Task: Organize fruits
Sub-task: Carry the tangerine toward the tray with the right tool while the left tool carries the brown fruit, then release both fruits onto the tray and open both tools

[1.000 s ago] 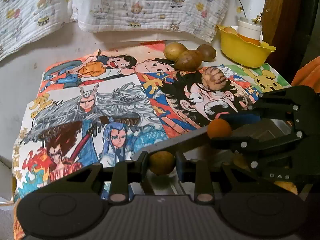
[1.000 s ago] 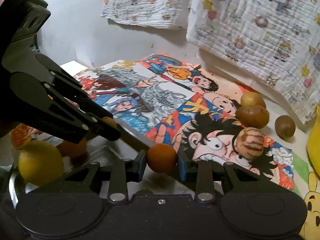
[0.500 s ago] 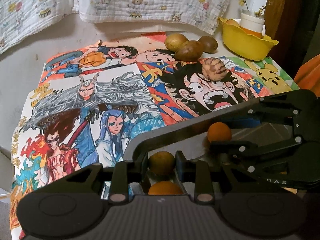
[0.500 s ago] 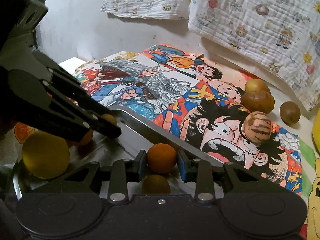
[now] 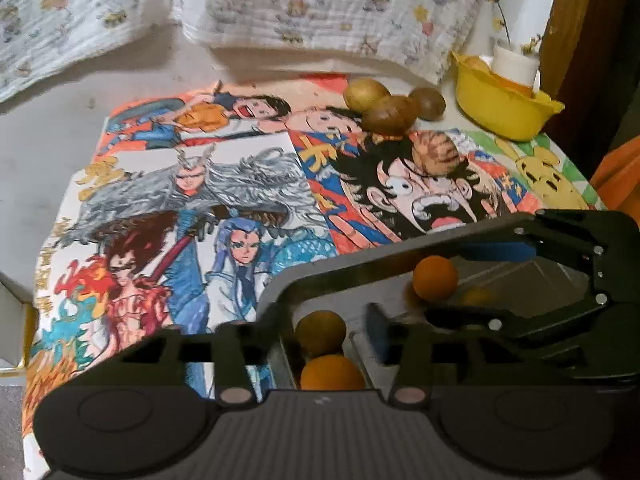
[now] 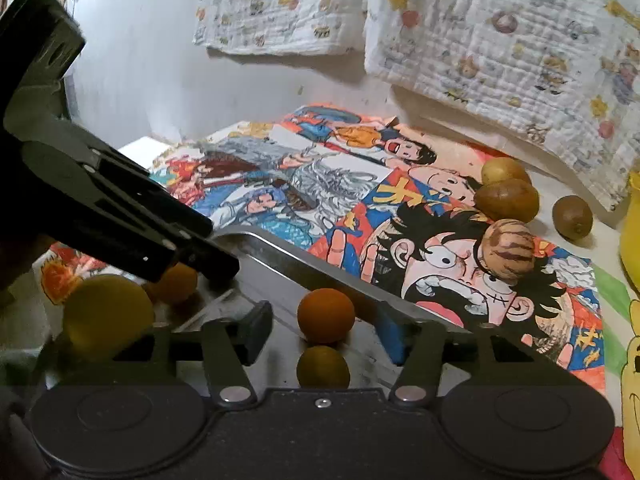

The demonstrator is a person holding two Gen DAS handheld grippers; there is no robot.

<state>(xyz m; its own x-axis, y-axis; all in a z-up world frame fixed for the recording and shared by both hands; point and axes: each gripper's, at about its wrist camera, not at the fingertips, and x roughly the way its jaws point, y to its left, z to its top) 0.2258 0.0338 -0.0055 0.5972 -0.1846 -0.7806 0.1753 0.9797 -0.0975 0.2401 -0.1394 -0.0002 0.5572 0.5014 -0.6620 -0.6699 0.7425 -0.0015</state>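
Both grippers hover over a metal tray (image 6: pixel 280 258) at the table's near edge. My left gripper (image 5: pixel 322 332) is open; a dull orange fruit (image 5: pixel 320 332) sits loose between its fingers, with a brighter orange (image 5: pixel 332 372) just below. My right gripper (image 6: pixel 326 326) is open too; a small orange (image 6: pixel 326 315) rests in the tray between its spread fingers, with a yellowish fruit (image 6: pixel 323 366) nearer the camera. A yellow lemon-like fruit (image 6: pixel 108 316) and another orange (image 6: pixel 176 282) lie at the tray's left. In the left wrist view the tray (image 5: pixel 360 258) also holds an orange (image 5: pixel 435 283).
A cartoon-print mat (image 5: pixel 240 184) covers the table. Three brown fruits (image 5: pixel 390 114) and a striped brown ball (image 5: pixel 436 153) lie at the far right of it. A yellow bowl (image 5: pixel 500 108) with a white cup stands at the back right. Printed cloths hang on the wall.
Both grippers have opened and released their fruits into the tray. Both have drawn back slightly, so more of the tray and its fruits show.
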